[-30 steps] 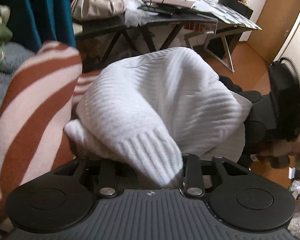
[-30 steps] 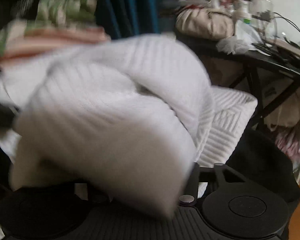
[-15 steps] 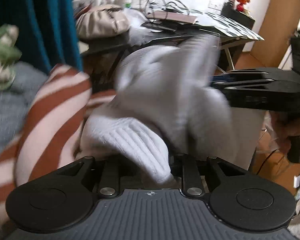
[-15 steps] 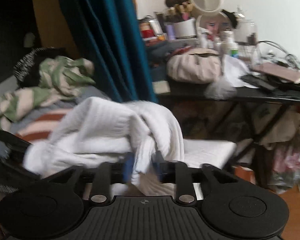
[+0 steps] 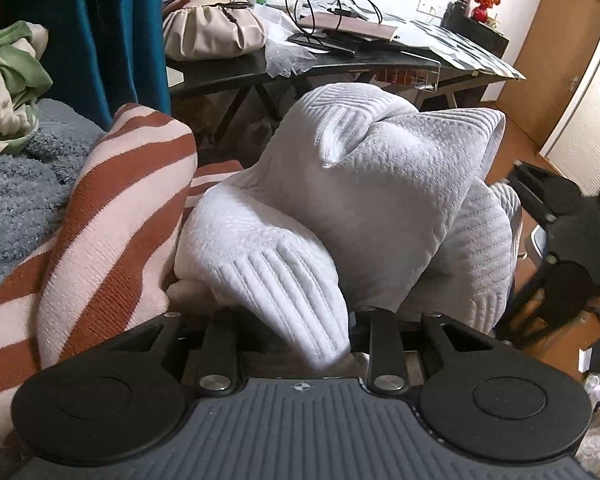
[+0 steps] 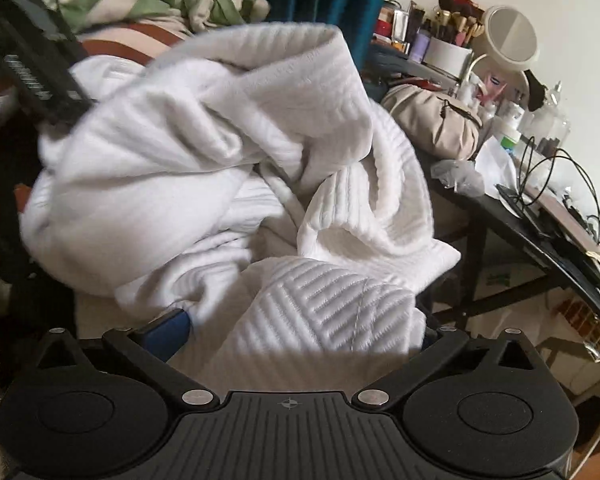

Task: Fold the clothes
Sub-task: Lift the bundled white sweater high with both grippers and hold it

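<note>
A white ribbed knit sweater (image 5: 380, 200) is bunched up in front of both cameras. In the left wrist view its ribbed cuff (image 5: 296, 280) hangs down between the narrow-set fingers of my left gripper (image 5: 300, 320), which is shut on it; the fingertips are hidden under the fabric. In the right wrist view the white sweater (image 6: 204, 152) lies heaped across my right gripper (image 6: 296, 320), whose arms are spread wide open, one blue pad (image 6: 168, 334) showing at the left. The left gripper's black body (image 6: 36, 68) shows at the upper left there.
An orange-and-pink striped sweater (image 5: 112, 208) lies left of the white one on a blue-grey fluffy blanket (image 5: 16, 184). A green striped garment (image 5: 8, 64) sits further back. A cluttered black desk (image 5: 340, 64) with a beige bag (image 5: 212, 32) stands behind, beside a teal curtain (image 5: 112, 28).
My right gripper, shut on the white sweater half a second ago, has opened and dropped lower under the heap. The left gripper still holds the cuff; the sweater has bunched toward it.
</note>
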Demonstrator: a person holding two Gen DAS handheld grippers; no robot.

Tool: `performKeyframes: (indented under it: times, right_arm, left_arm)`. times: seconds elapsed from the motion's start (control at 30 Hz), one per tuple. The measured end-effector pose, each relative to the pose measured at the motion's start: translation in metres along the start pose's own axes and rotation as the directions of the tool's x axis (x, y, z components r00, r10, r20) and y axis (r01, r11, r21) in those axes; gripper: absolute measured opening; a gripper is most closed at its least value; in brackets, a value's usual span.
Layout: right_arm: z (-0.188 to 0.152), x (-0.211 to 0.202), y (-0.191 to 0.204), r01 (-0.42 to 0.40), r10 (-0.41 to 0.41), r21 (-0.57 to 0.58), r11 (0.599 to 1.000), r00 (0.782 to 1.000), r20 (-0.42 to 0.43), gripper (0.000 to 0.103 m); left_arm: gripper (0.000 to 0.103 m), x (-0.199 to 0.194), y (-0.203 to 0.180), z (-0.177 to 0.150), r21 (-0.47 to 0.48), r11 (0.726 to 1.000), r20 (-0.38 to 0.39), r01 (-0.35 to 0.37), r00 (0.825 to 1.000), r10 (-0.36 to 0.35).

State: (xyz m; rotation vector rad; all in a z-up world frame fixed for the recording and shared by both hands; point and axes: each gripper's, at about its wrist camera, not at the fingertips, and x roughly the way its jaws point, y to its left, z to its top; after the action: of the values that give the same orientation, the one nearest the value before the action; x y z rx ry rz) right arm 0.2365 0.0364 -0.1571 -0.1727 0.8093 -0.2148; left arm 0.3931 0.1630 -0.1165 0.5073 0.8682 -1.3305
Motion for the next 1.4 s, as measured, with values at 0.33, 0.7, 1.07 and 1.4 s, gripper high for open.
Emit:
performKeyframes:
  times: [0.33, 0.7, 1.07, 1.4]
  right_arm:
    - [0.006, 0.052, 0.005, -0.034, 0.035, -0.118, 0.992, 0.999, 0.005, 0.102]
    - [0.024, 0.037, 0.002, -0.142, 0.133, 0.135, 0.981, 0.989, 0.07, 0.029]
    - [0.064, -0.034, -0.005, -0.014, -0.03, 0.176, 0.984, 0.969, 0.244, 0.023]
    - [0.093, -0.112, -0.014, 0.113, -0.213, 0.258, 0.959, 0.892, 0.399, 0.023]
  left_arm:
    - [0.035, 0.021, 0.001, -0.003, 0.023, 1.0, -0.05, -0.019, 0.999, 0.021]
    - [0.027, 0.028, -0.003, 0.012, -0.06, 0.998, 0.004, -0.031, 0.999, 0.031]
    - [0.018, -0.031, -0.048, 0.042, 0.134, 0.99, 0.221, -0.049, 0.975, 0.018]
    - [0.019, -0.1, -0.076, 0.06, 0.231, 0.971, 0.419, -0.057, 0.907, -0.047]
